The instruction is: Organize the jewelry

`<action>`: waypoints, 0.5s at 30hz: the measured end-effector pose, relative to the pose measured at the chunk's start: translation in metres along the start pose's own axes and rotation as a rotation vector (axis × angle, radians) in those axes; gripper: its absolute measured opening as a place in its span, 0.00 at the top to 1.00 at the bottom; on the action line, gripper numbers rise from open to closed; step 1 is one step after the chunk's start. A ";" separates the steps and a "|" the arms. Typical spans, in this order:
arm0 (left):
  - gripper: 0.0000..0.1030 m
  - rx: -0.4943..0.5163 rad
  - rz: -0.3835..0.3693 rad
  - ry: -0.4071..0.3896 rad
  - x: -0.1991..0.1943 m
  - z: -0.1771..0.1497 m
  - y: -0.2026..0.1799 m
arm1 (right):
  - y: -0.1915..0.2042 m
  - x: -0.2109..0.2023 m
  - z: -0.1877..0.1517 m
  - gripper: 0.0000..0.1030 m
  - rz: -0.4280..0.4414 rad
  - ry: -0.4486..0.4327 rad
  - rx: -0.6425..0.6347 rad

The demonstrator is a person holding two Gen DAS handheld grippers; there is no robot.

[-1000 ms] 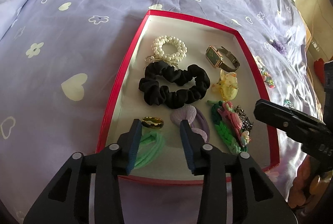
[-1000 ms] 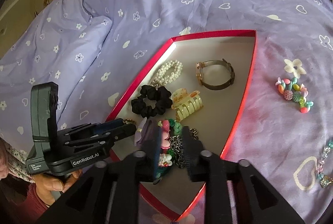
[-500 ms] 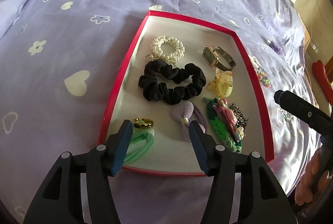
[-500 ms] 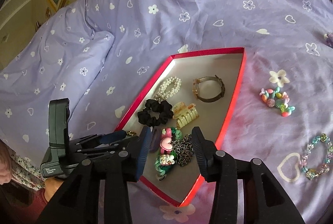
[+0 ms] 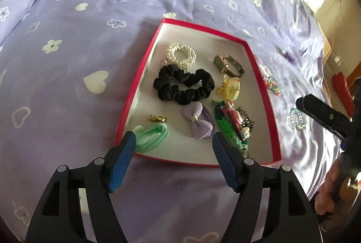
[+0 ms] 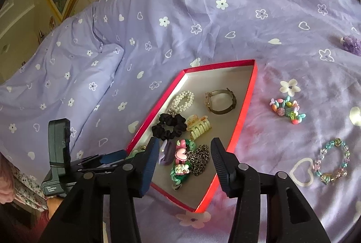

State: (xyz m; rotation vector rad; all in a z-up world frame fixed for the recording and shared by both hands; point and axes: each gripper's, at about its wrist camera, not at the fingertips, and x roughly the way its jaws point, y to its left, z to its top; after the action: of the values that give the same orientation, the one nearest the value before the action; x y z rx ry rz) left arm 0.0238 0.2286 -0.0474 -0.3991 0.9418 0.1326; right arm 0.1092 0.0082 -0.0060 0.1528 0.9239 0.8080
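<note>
1. On the lilac bedspread printed with white hearts and flowers [image 5: 94, 24], a shallow red-walled box with a pale floor [image 5: 267, 107] is seen lying flat.
2. Inside it, far end: a white pearl-bead bracelet [image 5: 180, 55] and a gold-cased wristwatch with a mesh band [image 5: 227, 65].
3. Middle: a black fabric scrunchie [image 5: 183, 87], touched at its far edge by the pearls; a pale yellow claw hair clip [image 5: 230, 88] just beside it.
4. Near end: a small gold ring [image 5: 157, 118], a mint green hair tie [image 5: 151, 135], a lilac fabric bow [image 5: 198, 122], and a green braided band with pink heart charms [image 6: 180, 161] next to a dark metal chain [image 6: 199, 159].
5. Outside the box, right side: a pastel bead bracelet [image 6: 287, 108], a clear pastel bead bracelet [image 6: 332, 161], and a purple fuzzy item [image 6: 350, 44] well apart.
6. Left gripper [image 5: 174, 144]: jaws opening, nothing held between them; hangs over the box's near edge.
7. Right gripper [image 6: 183, 151]: jaws opening, nothing gripped; charms and chain are seen through the gap.
</note>
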 end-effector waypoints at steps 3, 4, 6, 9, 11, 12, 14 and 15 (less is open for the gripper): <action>0.26 -0.024 -0.012 -0.032 -0.014 -0.003 0.001 | 0.000 -0.005 -0.003 0.44 0.008 -0.013 0.011; 0.23 -0.036 -0.016 -0.045 -0.019 -0.005 0.002 | -0.001 -0.007 -0.005 0.41 0.013 -0.018 0.017; 0.16 -0.062 -0.021 -0.070 -0.028 -0.008 0.003 | -0.003 -0.011 -0.009 0.35 0.025 -0.032 0.033; 0.12 -0.095 -0.030 -0.103 -0.041 -0.015 0.004 | -0.006 -0.016 -0.017 0.31 0.036 -0.047 0.059; 0.08 -0.120 -0.032 -0.112 -0.047 -0.020 0.005 | -0.008 -0.017 -0.023 0.30 0.041 -0.050 0.077; 0.08 -0.132 -0.037 -0.119 -0.051 -0.023 0.006 | -0.010 -0.018 -0.026 0.29 0.042 -0.052 0.085; 0.08 -0.141 -0.043 -0.120 -0.055 -0.030 0.006 | -0.010 -0.021 -0.033 0.29 0.039 -0.054 0.093; 0.08 -0.143 -0.035 -0.120 -0.057 -0.033 0.006 | -0.010 -0.022 -0.036 0.29 0.036 -0.054 0.094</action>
State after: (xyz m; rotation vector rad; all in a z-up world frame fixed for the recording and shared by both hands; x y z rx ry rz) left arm -0.0362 0.2245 -0.0199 -0.5341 0.8093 0.1903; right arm 0.0800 -0.0214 -0.0184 0.2722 0.9109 0.7905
